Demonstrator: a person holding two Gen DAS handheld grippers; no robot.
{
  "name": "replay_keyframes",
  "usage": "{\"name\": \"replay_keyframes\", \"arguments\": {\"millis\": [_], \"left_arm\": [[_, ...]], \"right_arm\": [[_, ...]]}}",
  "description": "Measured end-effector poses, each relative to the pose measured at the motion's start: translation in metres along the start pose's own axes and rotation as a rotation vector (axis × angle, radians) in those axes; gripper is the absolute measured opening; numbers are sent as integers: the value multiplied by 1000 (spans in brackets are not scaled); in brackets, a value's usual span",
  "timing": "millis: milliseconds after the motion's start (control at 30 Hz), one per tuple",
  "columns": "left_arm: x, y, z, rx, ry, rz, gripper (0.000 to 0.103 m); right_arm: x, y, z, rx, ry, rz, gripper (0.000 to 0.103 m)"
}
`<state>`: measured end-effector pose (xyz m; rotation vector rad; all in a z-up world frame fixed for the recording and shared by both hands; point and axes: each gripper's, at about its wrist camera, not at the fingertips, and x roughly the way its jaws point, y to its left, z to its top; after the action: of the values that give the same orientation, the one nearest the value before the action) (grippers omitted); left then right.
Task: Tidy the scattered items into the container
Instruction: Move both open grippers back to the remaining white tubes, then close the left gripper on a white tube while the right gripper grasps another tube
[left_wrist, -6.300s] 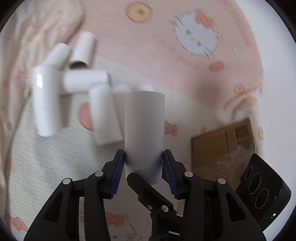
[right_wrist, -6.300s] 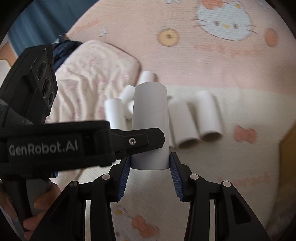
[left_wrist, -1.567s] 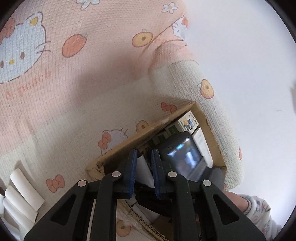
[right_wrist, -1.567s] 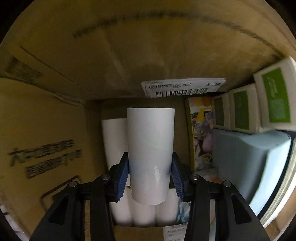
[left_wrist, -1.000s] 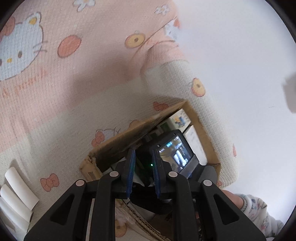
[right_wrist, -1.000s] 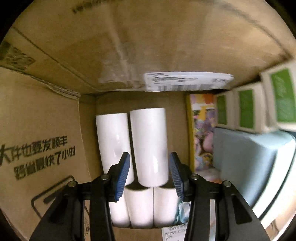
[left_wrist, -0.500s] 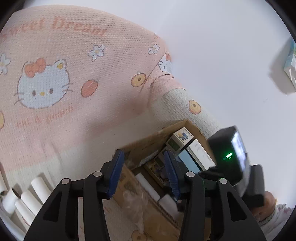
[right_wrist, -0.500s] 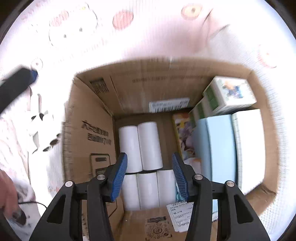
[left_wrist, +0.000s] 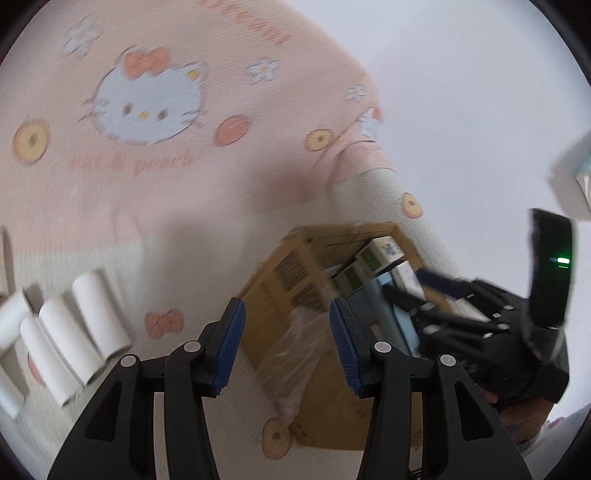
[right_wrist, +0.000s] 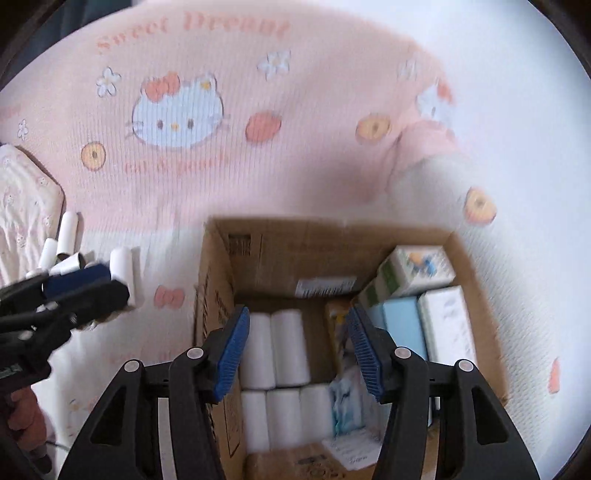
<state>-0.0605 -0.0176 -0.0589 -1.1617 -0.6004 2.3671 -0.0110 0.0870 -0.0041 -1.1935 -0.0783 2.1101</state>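
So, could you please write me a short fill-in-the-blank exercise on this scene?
1. The white tubes in the cardboard box number ____.
2. Between the right gripper's jaws there is ____.
3. The blanket shows a cartoon ____.
4. The tubes outside the box lie on the ____.

Missing words: five; nothing; cat; blanket

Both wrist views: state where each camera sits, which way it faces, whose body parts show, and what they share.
Left wrist: behind the open left gripper, facing down over the blanket; the right gripper and a hand show.
Right wrist: behind the open right gripper, looking down into the cardboard box; the left gripper and a hand show.
Shared: box, blanket, loose white tubes.
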Motion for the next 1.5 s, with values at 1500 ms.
{"name": "replay_keyframes", "arguments": {"millis": [1500], "left_arm": [[65, 168, 12, -339, 212, 289, 52]], "right_arm": [[96, 183, -59, -100, -249, 541, 55]]}}
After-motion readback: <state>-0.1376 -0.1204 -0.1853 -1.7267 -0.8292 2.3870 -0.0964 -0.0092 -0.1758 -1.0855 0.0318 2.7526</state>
